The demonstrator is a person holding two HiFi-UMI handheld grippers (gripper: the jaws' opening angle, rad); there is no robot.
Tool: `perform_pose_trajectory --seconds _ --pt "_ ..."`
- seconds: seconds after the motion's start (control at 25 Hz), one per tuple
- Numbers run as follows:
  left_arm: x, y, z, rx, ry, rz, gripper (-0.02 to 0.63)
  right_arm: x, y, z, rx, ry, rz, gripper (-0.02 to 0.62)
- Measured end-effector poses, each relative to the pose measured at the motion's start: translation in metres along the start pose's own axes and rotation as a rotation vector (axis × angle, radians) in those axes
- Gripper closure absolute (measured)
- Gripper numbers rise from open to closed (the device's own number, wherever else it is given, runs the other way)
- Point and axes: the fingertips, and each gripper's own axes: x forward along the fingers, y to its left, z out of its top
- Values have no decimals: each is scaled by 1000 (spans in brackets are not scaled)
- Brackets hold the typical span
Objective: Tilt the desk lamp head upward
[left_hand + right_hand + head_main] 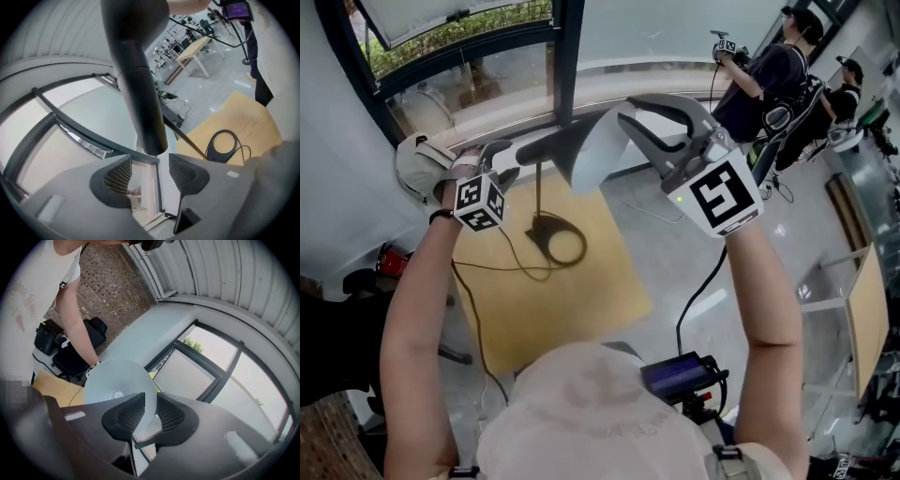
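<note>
Lamp head (598, 155) sits high over the far edge of the wooden tabletop (581, 300), its pale shade facing the right tool (151, 409). And look at that: the shade's rim runs right between the two pads, but the jaws stand apart with a gap on one side, so there's no squeeze on it. Over on the other side the left tool (150, 171) is spread wide too, with the blunt end of the lamp's dark tube (139, 89) just ahead of the gap between the pads, untouched. Down on the tabletop the ring-shaped base (542, 225) lies flat, a thin stem (190, 140) rising from it, its black cord (502, 267) trailing toward the left edge. Two people (769, 80) stand well off across the room.
</note>
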Motion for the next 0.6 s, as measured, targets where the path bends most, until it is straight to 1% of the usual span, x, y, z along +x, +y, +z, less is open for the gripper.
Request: perform_pose_trajectory --seconds 0.08,0.16,0.28,0.36,0.4,0.48,0.6 --pt "-9 4 -8 -70 -4 30 360 -5 -3 1 15 -9 -37 502" --pt "-23 5 -14 -166 -19 64 360 -15 -6 3 44 -12 -76 502" --pt "-52 4 -21 -329 -57 122 362 -33 -12 2 82 28 -135 511" --pt "-74 5 -22 -406 -93 149 365 -38 -14 1 93 47 -171 531" --pt "-83 0 -17 -442 -121 149 371 -41 -11 -1 104 45 -183 537" --pt "-96 -23 1 -517 -184 126 389 -51 2 -10 146 38 -200 549" --pt "-111 -59 20 -595 -257 93 420 -67 16 -33 230 68 -223 565"
